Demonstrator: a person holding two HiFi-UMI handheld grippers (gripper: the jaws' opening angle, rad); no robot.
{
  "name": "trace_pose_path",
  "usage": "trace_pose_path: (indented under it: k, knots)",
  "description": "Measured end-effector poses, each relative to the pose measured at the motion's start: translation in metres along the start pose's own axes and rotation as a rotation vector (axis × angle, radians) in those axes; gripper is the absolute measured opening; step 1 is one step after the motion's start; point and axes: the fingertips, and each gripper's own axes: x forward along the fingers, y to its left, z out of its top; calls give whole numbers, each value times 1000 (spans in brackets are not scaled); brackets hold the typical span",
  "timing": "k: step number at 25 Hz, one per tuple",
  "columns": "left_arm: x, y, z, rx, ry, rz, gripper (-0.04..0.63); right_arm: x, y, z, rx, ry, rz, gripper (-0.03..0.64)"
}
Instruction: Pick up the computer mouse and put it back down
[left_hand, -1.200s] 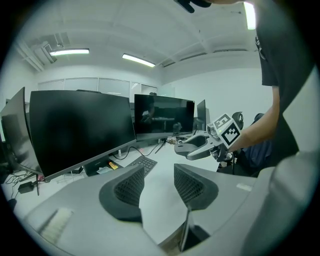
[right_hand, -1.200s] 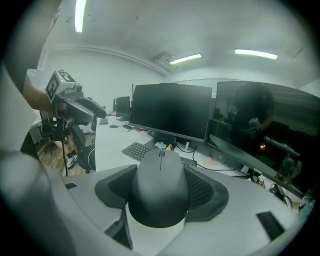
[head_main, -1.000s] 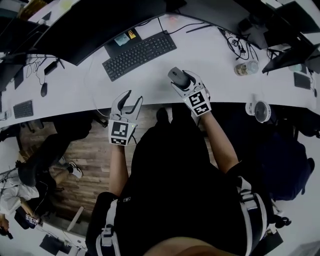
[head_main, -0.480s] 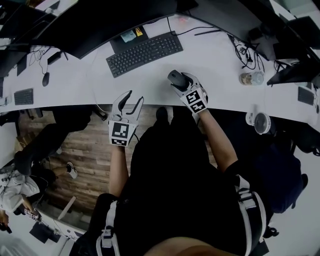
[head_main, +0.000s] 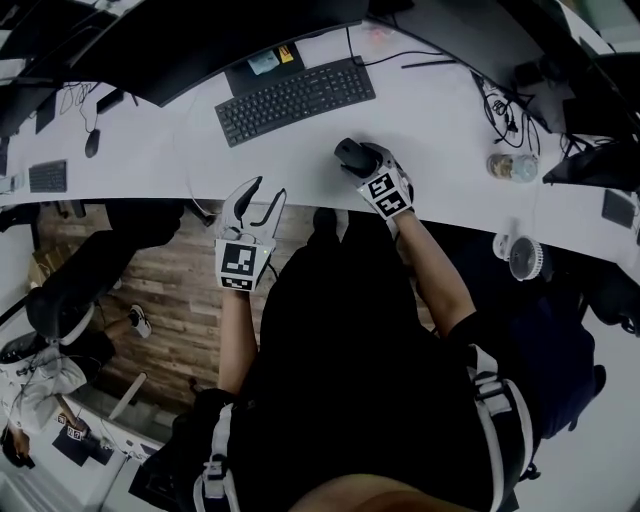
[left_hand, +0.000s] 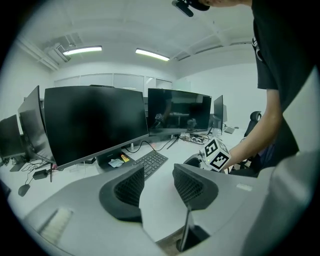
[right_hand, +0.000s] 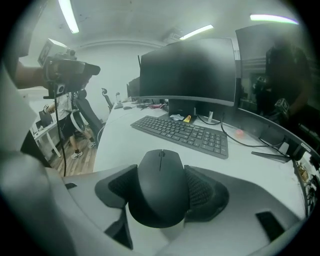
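Note:
A black computer mouse (right_hand: 160, 175) sits between the jaws of my right gripper (right_hand: 162, 186), whose ribbed pads press on both its sides. In the head view the mouse (head_main: 350, 154) and right gripper (head_main: 360, 162) are low over the white desk (head_main: 440, 110), near its front edge; whether the mouse touches the desk I cannot tell. My left gripper (head_main: 266, 192) hangs at the desk's front edge to the left, open with nothing between its pads (left_hand: 131, 186).
A black keyboard (head_main: 295, 100) lies behind the mouse, in front of wide dark monitors (right_hand: 187, 70). Cables and a small jar (head_main: 512, 166) are at the right; a small fan (head_main: 523, 257) stands at the desk's right edge. Another person sits at the lower left.
My right gripper has sunk toward the desk with the mouse still in it. The left gripper has stayed where it was.

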Motion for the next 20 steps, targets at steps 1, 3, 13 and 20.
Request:
trace_pose_path:
  k: [1, 3, 13, 20]
  knots:
    - [1, 0, 0, -1, 2, 4, 187, 3, -1, -2, 0, 6, 6, 295]
    - [2, 1, 0, -4, 8, 10, 187, 9, -2, -7, 2, 18, 16, 295]
    - [4, 7, -6, -19, 41, 37, 187, 32, -6, -24, -11, 74, 42, 295]
    - [3, 6, -7, -21, 49, 46, 187, 37, -5, -38, -21, 71, 41, 295]
